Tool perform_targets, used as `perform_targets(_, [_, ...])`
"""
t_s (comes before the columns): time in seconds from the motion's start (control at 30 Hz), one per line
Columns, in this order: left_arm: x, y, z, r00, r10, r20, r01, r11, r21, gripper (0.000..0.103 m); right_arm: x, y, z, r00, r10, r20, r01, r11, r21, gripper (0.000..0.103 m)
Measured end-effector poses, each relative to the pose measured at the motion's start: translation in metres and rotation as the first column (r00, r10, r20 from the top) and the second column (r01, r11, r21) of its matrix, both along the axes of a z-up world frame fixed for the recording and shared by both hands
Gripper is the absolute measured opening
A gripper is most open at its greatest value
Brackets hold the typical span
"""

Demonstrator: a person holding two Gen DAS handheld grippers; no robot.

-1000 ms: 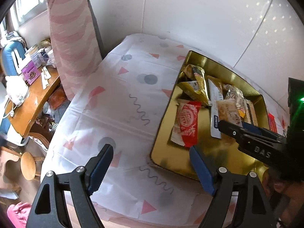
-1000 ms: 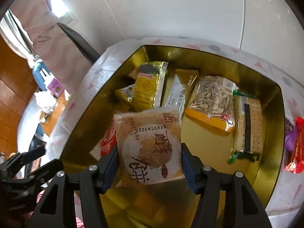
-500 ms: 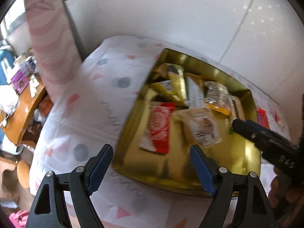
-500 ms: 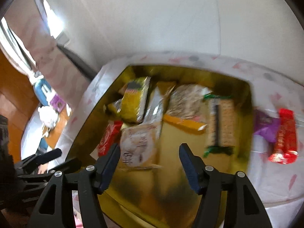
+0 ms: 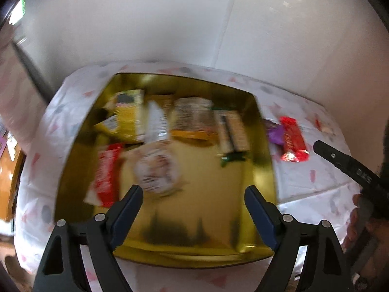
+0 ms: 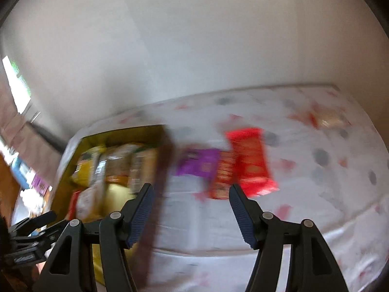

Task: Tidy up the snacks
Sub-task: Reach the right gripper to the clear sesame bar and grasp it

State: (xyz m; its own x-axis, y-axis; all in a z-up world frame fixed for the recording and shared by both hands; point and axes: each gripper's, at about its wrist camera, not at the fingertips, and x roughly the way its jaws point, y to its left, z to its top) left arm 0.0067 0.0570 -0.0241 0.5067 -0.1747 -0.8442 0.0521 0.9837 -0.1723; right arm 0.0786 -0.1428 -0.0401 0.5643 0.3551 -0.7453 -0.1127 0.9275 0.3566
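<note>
Inside the gold tray (image 5: 263, 150) on the counter (image 5: 316, 182) lie about seven snack packets, though blur makes the count uncertain: a red packet (image 5: 105, 170) at its left, a round pale pastry packet (image 5: 155, 170) beside it, and a row of yellow, white, brown and cracker packs along the far side. Outside the tray, just off its right wall, lie three more: a purple packet (image 6: 198, 163), an orange-red packet (image 6: 222, 175) and a bright red bar (image 6: 251, 160), touching or overlapping one another. A small pale item (image 6: 328, 119) sits well apart at the counter's far right.

The left gripper (image 5: 193, 204) hovers over the tray's bare near floor, its fingers wide and still parting, nothing between them; the pastry packet lies just beyond its left finger. The right gripper (image 6: 190, 206) hangs over the cloth beside the tray, fingers apart and empty, with the three loose packets just ahead of them.
</note>
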Motion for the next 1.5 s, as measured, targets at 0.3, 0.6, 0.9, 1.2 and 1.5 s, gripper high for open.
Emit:
perform_targets(0.3, [0.013,-0.07,0.013,0.996,-0.087,-0.014,0.087,0.996,0.003,0.088,0.037,-0.109,-0.035,0.965,-0.224,-0.135,0.228,0.974,0.009,0.065])
perform_targets(0.6, [0.013,-0.101,0.019,0.997,-0.075,-0.013,0.075,0.997,0.024,0.088,0.11,-0.193,-0.054,0.86,-0.443,-0.253,0.463,0.886,0.023,0.067])
perform_targets(0.9, [0.006,-0.104,0.023,0.999,-0.035,0.0,0.035,0.998,0.052,0.088,0.171,-0.202,-0.074,0.782,-0.516,-0.35,0.534,0.844,-0.051,0.067])
perform_targets(1.2, [0.002,-0.102,0.022,1.0,-0.026,-0.001,0.026,0.997,0.073,0.088,0.197,-0.172,-0.085,0.835,-0.438,-0.334,0.381,0.897,-0.223,0.067])
perform_targets(1.5, [0.009,-0.113,0.021,0.998,-0.055,-0.002,0.055,0.996,0.065,0.088,0.164,-0.156,-0.079,0.919,-0.32,-0.231,0.251,0.926,-0.282,0.042])
